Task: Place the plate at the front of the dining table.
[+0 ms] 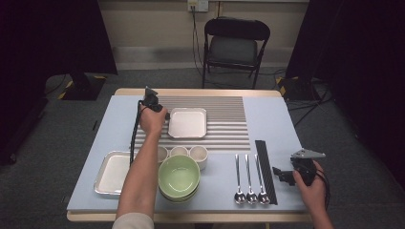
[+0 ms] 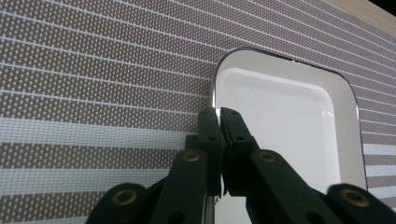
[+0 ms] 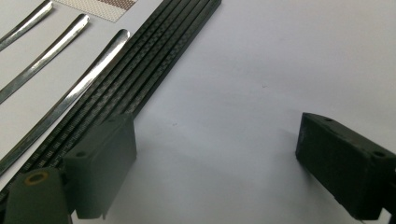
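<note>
Lying nearest on the counter (image 1: 282,119), a green bowl (image 1: 179,177) sits stacked on another at the near edge, with a square metal tray (image 1: 112,172) to its left and three spoons (image 1: 248,181) to its right, bowls toward the near edge. Just right of the spoons lies a long black ribbed strip (image 1: 266,171). Beside the strip, at the near right, the right gripper (image 1: 282,175) rests low in the person's hand, its jaws released and spread wide over bare counter, grasping nothing; in the right gripper view the left jaw stands close beside the strip (image 3: 140,88). Behind the green bowl stand three small white cups (image 1: 186,153) in a row. Farther off lies a striped placemat (image 1: 229,124), and on it a white square plate (image 1: 187,122). The left gripper (image 1: 166,116), at the end of the person's outstretched left arm, is clenched on the plate's left rim: the left gripper view shows its two jaws pressed together over the thin edge of the plate (image 2: 289,112). Beyond the counter stands a black folding chair (image 1: 235,45).
</note>
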Demonstrator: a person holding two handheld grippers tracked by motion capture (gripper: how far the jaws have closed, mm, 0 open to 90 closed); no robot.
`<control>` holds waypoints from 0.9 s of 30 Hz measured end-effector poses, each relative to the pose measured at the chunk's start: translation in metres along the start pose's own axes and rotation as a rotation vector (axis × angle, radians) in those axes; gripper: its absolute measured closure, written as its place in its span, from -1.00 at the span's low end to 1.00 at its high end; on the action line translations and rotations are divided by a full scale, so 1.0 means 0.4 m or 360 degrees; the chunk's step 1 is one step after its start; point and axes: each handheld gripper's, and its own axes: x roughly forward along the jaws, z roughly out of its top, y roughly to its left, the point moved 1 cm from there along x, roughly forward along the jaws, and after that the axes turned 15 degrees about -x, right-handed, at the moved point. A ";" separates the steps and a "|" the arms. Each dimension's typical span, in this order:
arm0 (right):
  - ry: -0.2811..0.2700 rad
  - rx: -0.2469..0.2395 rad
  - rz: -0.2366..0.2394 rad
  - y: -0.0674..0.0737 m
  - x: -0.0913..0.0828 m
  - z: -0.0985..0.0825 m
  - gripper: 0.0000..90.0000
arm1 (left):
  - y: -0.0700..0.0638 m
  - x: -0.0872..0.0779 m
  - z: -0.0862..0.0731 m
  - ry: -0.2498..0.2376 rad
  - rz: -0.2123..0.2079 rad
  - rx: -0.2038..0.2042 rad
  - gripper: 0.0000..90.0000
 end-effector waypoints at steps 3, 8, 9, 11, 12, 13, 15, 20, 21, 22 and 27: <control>0.0000 0.0000 0.0000 0.000 0.000 0.000 -0.75 | 0.001 -0.003 0.000 0.0000 0.0011 0.0020 0.94; 0.0000 0.0001 0.0000 0.000 0.000 0.000 -0.75 | 0.000 -0.013 0.001 -0.0017 0.0005 0.0027 0.93; 0.0000 0.0000 0.0000 0.000 0.000 0.000 -0.75 | 0.001 -0.015 0.001 -0.0015 0.0004 0.0028 0.93; 0.0000 0.0000 0.0000 0.000 0.000 0.000 -0.75 | 0.003 -0.022 0.002 -0.0009 0.0008 0.0046 0.93; 0.0000 0.0000 0.0000 0.000 0.000 0.000 -0.75 | 0.003 -0.023 0.002 -0.0021 0.0005 0.0041 0.92; 0.0000 0.0000 0.0000 0.000 0.000 0.000 -0.75 | 0.003 -0.026 0.002 -0.0024 0.0013 0.0037 0.92; 0.0000 0.0000 0.0000 0.000 0.000 0.000 -0.75 | 0.004 -0.032 0.003 -0.0027 -0.0005 0.0043 0.91; 0.0000 0.0000 0.0000 0.000 0.000 0.000 -0.75 | 0.005 -0.048 0.004 -0.0031 -0.0021 0.0055 0.91; 0.0000 0.0000 0.0000 0.000 0.000 0.000 -0.75 | 0.005 -0.051 0.003 -0.0021 -0.0030 0.0057 0.90; 0.0000 0.0000 0.0000 0.000 0.000 0.000 -0.75 | 0.006 -0.054 0.003 -0.0022 -0.0026 0.0063 0.90; 0.0000 0.0001 0.0000 0.000 0.000 0.000 -0.75 | 0.011 -0.065 0.004 -0.0025 -0.0045 0.0064 0.88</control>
